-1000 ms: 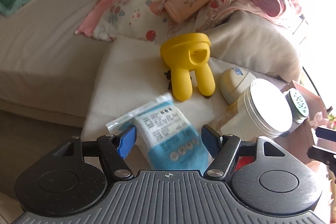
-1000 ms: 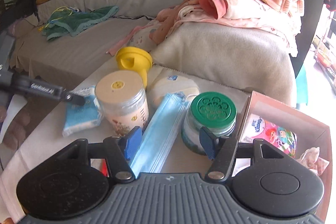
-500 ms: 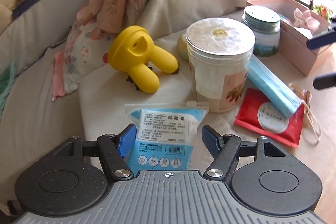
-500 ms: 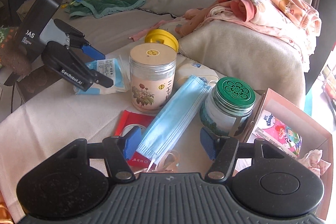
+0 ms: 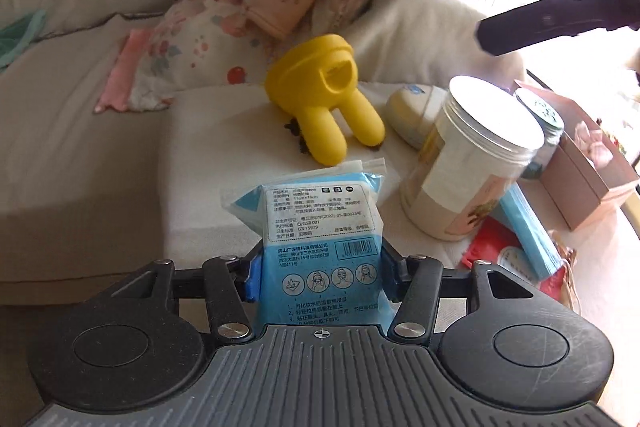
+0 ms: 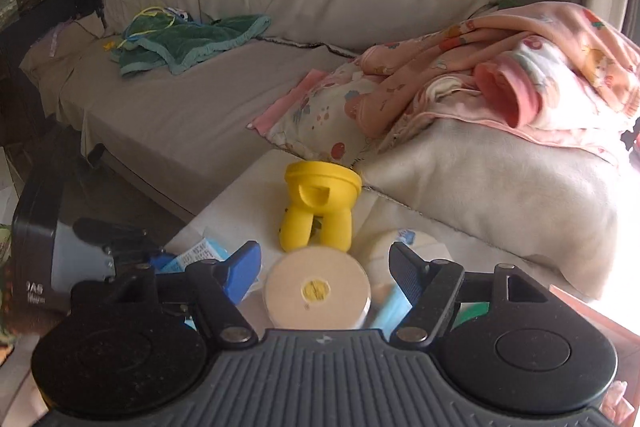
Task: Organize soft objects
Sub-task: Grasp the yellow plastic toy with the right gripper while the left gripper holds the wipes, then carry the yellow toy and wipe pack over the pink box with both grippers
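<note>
Since the earlier frame the left gripper (image 5: 318,277) has closed in on the blue wipes packet (image 5: 320,223): its jaws have just been closing, and the blue pads now press both side edges of the packet, which stands between them with its long axis running straight away from the tool. Across the same interval the right gripper (image 6: 324,273) has swung above the beige-lidded jar (image 6: 318,293) — its jaws have just been opening and hold nothing, with the lid merely seen between the pads.

Working outward from the left tool: the packet's far end points at the yellow toy (image 5: 324,99), with the jar (image 5: 472,163) to the right and a pink box (image 5: 588,179) beyond (a likely destination, though this is a judgement only). The left hand is plainly the nearer one.

The left wrist view shows pad contact on the packet — the right wrist view shows only a corner of the packet (image 6: 198,253) beside the other tool, but adds the green towel (image 6: 188,41) on the sofa.
</note>
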The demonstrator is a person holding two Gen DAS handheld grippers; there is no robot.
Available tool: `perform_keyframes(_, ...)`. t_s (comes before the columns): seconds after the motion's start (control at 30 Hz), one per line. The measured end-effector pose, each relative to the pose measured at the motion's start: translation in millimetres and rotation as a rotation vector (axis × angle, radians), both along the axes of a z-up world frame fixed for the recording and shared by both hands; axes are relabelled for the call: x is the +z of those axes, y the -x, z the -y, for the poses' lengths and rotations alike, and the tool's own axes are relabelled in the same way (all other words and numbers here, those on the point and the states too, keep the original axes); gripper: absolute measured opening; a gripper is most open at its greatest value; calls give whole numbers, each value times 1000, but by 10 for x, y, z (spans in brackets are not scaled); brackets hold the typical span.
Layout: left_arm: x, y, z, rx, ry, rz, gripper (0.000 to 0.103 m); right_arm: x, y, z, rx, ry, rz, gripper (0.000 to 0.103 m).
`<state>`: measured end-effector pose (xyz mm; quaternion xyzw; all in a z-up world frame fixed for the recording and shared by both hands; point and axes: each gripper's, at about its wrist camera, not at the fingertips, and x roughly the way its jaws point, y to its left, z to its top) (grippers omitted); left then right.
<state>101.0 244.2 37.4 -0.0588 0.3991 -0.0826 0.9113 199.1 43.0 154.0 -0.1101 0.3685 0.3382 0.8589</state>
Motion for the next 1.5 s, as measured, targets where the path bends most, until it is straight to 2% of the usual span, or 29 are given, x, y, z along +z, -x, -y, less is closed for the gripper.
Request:
perform_keyframes(0.13,-62,11,-203,104,78,34,58,-155,-528,-600,-50,62,-107,71)
perform_keyframes(0.23,-92,24,-312,124,131,46,58,-367,-890,-914,-108,121,-198,71)
perform_keyframes(0.4,-87,52,-337,108,117,62,58,-650,-1224,-1235,-160,229,-215,72)
perform_keyframes(0.53,-109,76,-371,109,144,74,58,-827,-1352,-1386,-149,210,-345,76)
perform_keyframes(0.6,-125,81,-394,115,163,81,58,-907,-1339,-1500,-150,267,-327,80)
perform_keyframes(0.67,-144,94,-415,121,178,87,58,-984,-1315,-1570,-153,337,-284,79)
perform_keyframes(0.73,-155,101,-427,129,187,88,58,-998,-1328,-1545,-171,326,-286,75)
perform_keyframes(0.8,-150,96,-423,134,184,83,58,-934,-1321,-1495,-168,309,-274,65)
perform_keyframes(0.87,-125,91,-404,132,177,74,58,-838,-1267,-1452,-150,297,-258,61)
perform_keyframes(1.0,52,106,-389,144,149,93,58,-488,-1016,-1323,-84,216,-230,58)
perform_keyframes(1.17,494,138,-286,162,87,166,58,190,-596,-965,-23,82,-135,59)
perform_keyframes(1.37,1028,91,191,110,23,238,58,893,-220,-163,-43,-73,-14,59)
perform_keyframes(1.5,1262,44,724,22,-2,258,58,1158,-3,582,-104,-150,75,59)
